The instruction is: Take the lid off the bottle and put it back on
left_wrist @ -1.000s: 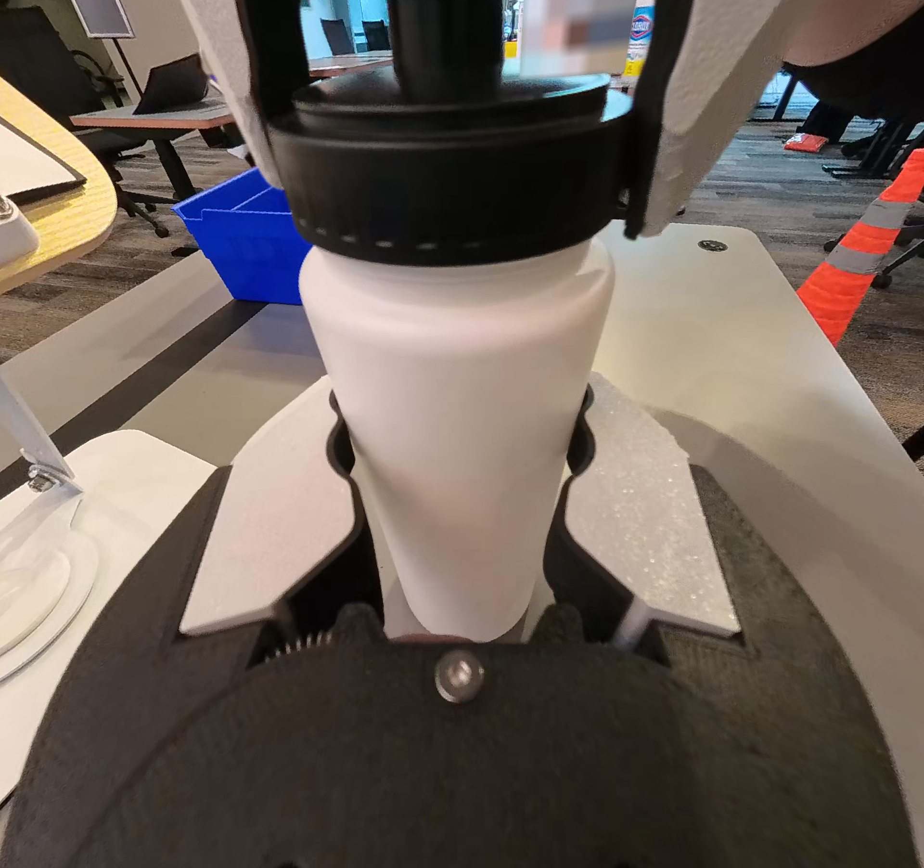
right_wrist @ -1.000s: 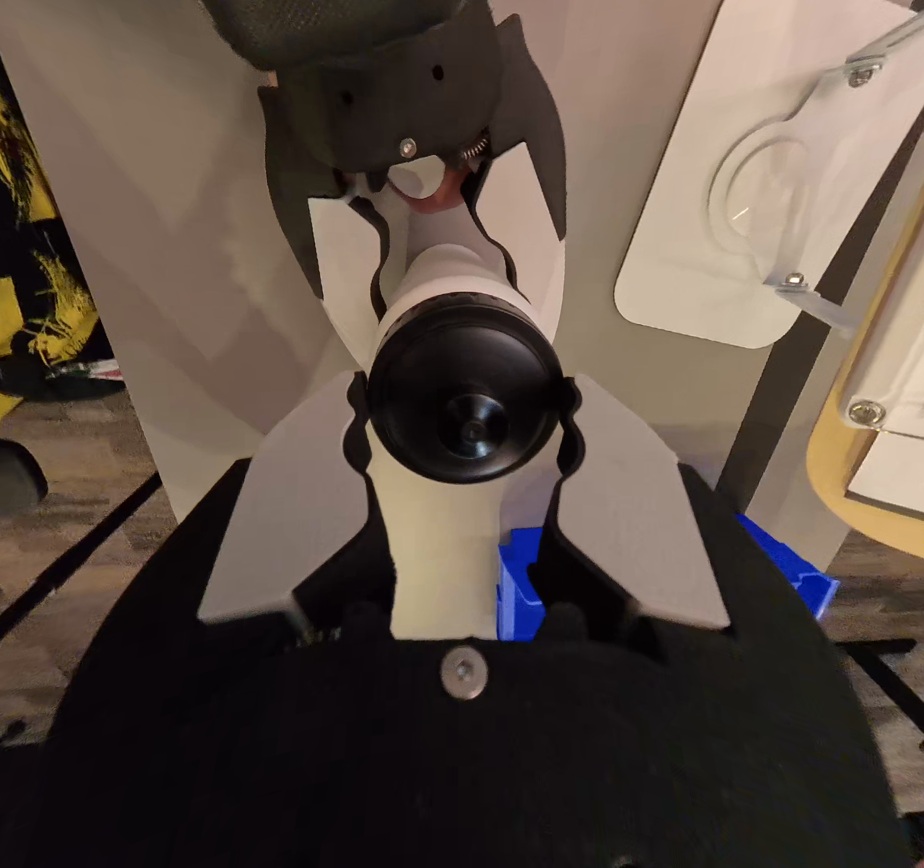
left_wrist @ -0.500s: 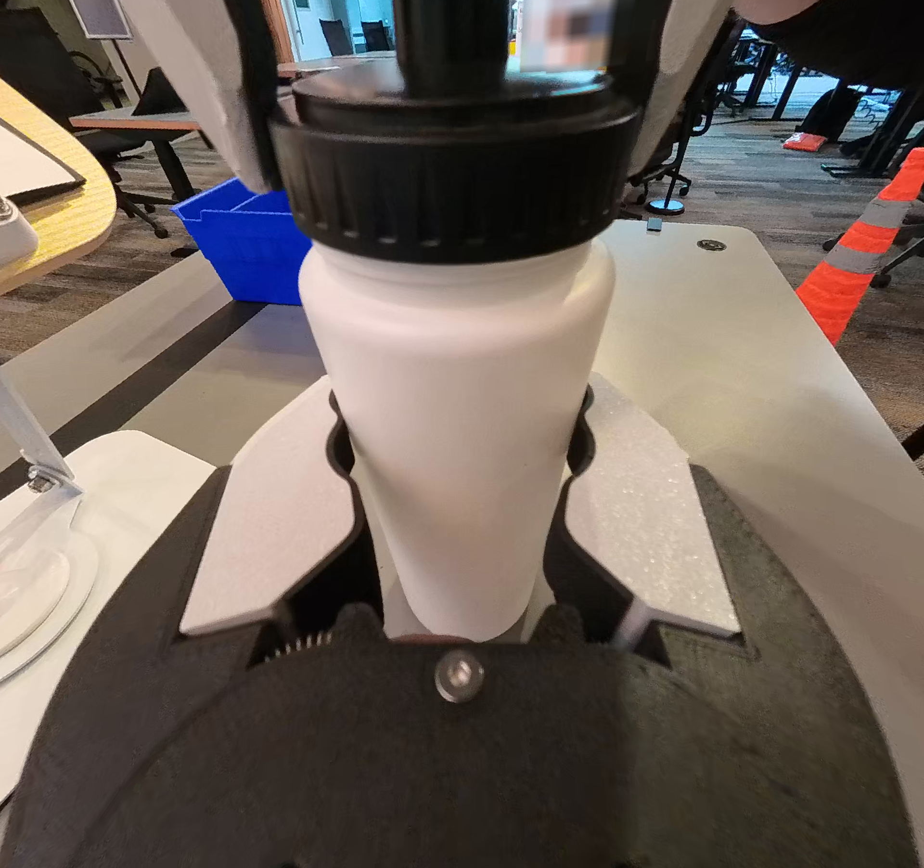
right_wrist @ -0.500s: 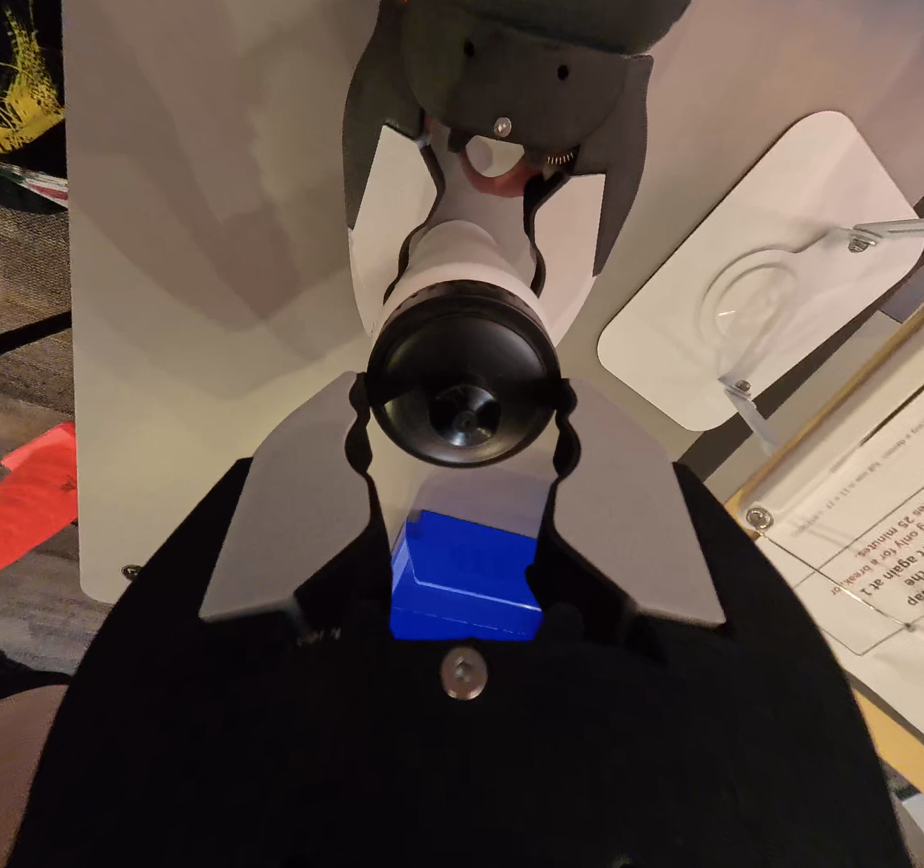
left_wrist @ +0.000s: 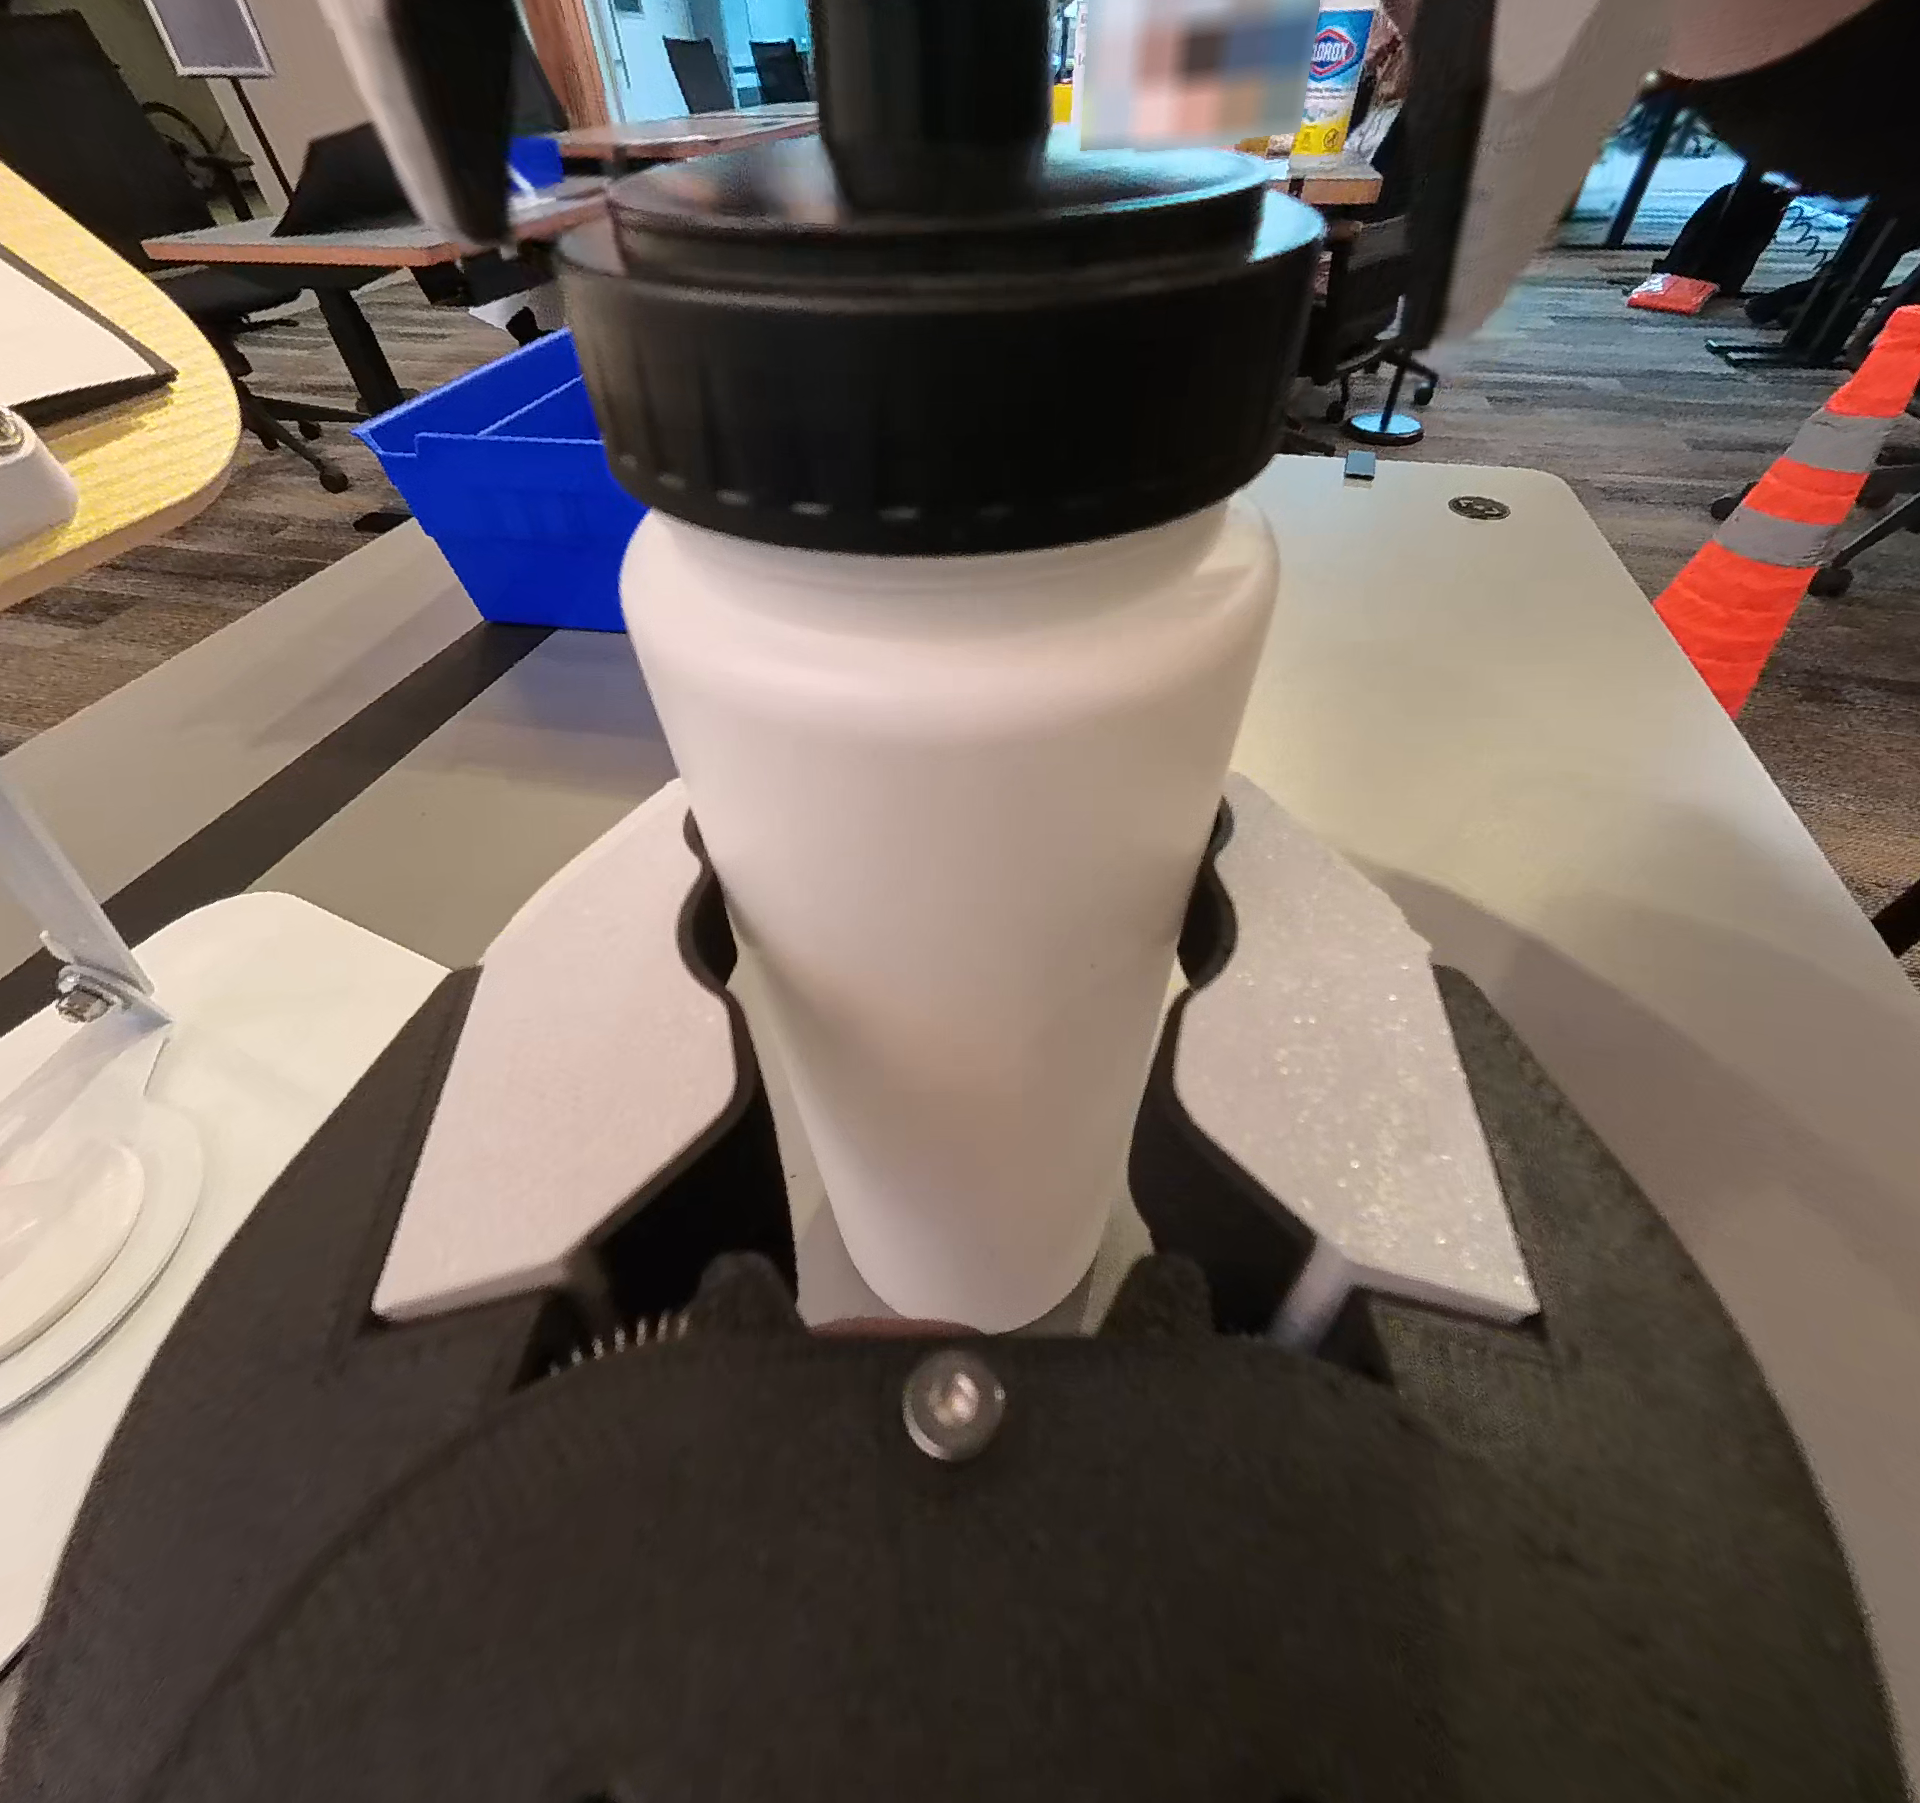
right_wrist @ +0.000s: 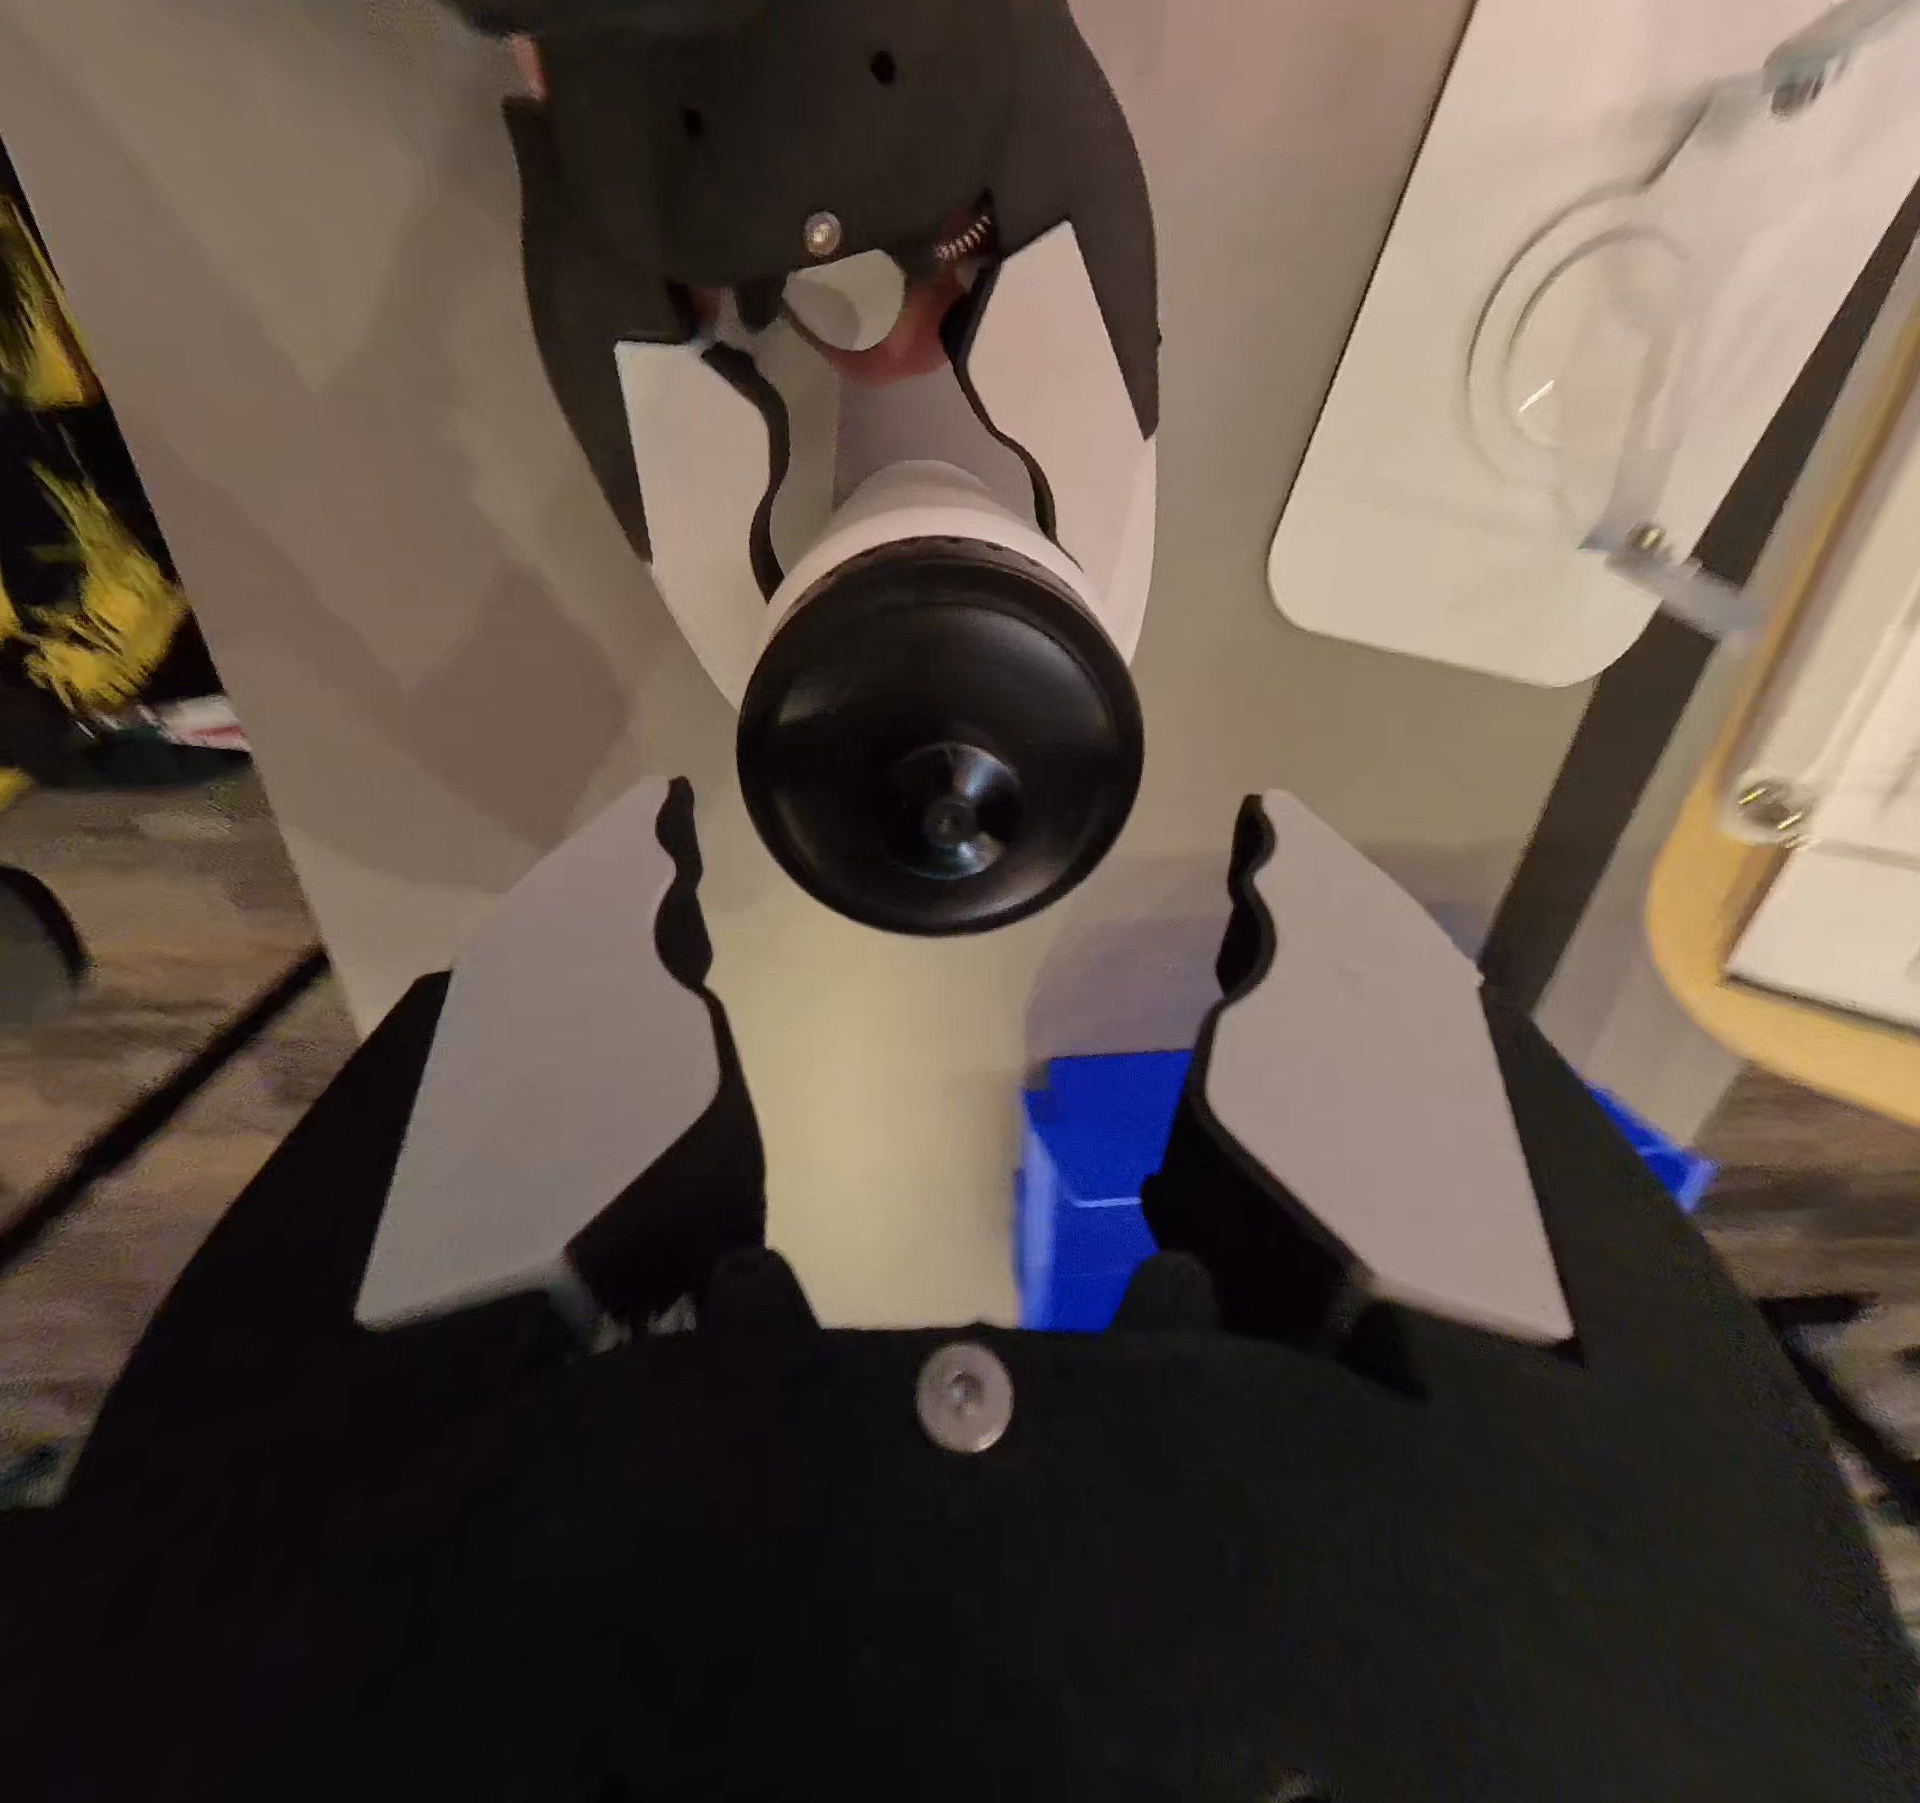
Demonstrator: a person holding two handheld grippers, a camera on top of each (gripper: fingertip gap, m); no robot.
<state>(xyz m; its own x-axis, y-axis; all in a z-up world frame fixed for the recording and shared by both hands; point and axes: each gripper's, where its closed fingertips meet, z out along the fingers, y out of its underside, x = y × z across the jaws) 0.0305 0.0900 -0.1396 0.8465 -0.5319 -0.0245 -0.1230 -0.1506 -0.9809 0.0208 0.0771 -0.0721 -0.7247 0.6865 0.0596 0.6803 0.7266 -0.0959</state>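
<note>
Left tool point(left_wrist: 951, 922): closed on white bottle point(left_wrist: 951, 818), held upright above grey table point(left_wrist: 1507, 766). Black lid point(left_wrist: 935, 371): seated on bottle. Right tool point(right_wrist: 961, 880): spread wide, straddling lid point(right_wrist: 940, 751) without contact. Blue bin point(left_wrist: 499, 517): beyond bottle, leftward.

I am working in an open-plan office. Beyond my grey table point(left_wrist: 1455, 714) stand desks point(left_wrist: 312, 241) with rolling chairs point(left_wrist: 83, 153) on carpet; a blue bin point(left_wrist: 499, 517) sits behind the table, an orange cone point(left_wrist: 1797, 527) beside it.
</note>
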